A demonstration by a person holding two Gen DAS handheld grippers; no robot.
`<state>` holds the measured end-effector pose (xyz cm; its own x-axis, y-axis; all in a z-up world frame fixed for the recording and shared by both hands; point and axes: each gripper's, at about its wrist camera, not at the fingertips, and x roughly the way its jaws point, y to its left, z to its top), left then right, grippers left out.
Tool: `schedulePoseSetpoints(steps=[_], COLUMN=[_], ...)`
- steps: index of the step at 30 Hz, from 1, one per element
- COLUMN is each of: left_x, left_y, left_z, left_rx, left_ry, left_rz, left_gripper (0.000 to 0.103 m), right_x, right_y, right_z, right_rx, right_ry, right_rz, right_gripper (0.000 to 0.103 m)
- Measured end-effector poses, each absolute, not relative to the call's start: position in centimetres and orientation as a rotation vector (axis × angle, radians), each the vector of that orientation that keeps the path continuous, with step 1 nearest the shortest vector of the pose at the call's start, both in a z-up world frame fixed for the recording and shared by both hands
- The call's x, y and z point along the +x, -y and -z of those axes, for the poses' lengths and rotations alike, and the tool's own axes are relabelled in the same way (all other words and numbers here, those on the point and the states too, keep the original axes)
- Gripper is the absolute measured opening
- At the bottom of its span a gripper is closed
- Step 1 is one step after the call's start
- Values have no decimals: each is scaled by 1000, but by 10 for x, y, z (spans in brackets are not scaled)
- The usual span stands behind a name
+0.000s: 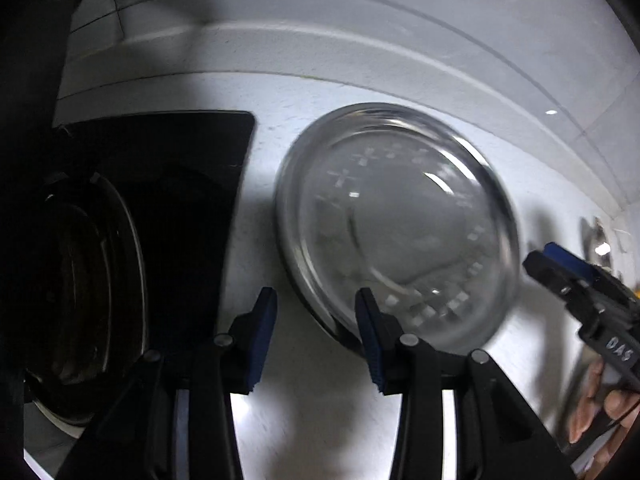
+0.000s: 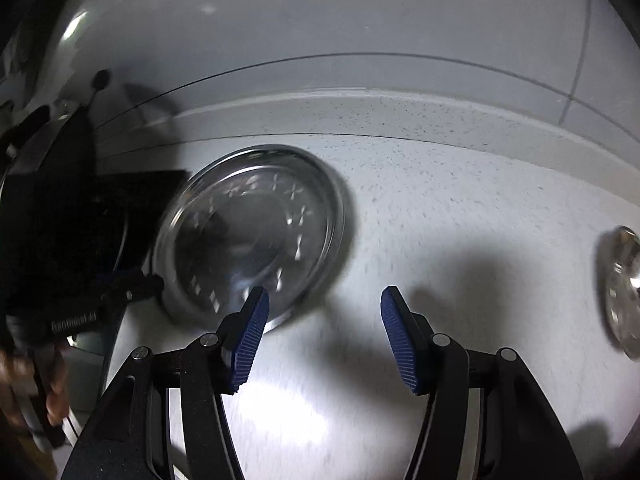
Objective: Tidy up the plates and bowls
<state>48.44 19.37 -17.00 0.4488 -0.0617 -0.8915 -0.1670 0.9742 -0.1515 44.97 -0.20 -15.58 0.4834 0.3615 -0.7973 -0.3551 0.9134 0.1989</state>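
both grippers, left gripper (image 1: 316, 332) and right gripper (image 2: 325, 336), gape near glass plate (image 1: 394, 224).

You have a clear glass bowl (image 1: 394, 226) lying on the pale speckled counter, mouth up as far as the blur lets you judge. A ring of small cut star and square marks runs around its wall, and highlights glint off its base. It sits just right of a black mat. A second glass dish (image 1: 86, 280) rests on that mat, dark and hard to read. In your right wrist view, another glass piece (image 2: 622, 292) lies well apart from the bowl (image 2: 252, 232), at the frame's right edge.
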Motion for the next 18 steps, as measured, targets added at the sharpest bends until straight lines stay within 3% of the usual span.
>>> schedulePoseSetpoints(steps=[6,12,14,15,18], left_x=[505,515,516,515,512], left_y=[-196,-189,-188,-189,-198], left_z=[179,186,188,189,193], left_rx=[-170,-140,-125,-125,-171], left_ry=[-1065,-1040,-1033,-1026,-1022], left_rz=[-85,-71,-87,-101,-68], left_gripper=[39,37,29,20,13], right_x=[478,488,487,484,480], right_y=[-9,-14,-19,-21,-18], right_z=[172,179,179,179,180], right_rx=[12,-14,-28,-49,-44], right_ry=[-1000,-994,-992,-984,-980], right_rz=[-404,-402,-408,-401,-386], right_gripper=[48,23,12,13,13])
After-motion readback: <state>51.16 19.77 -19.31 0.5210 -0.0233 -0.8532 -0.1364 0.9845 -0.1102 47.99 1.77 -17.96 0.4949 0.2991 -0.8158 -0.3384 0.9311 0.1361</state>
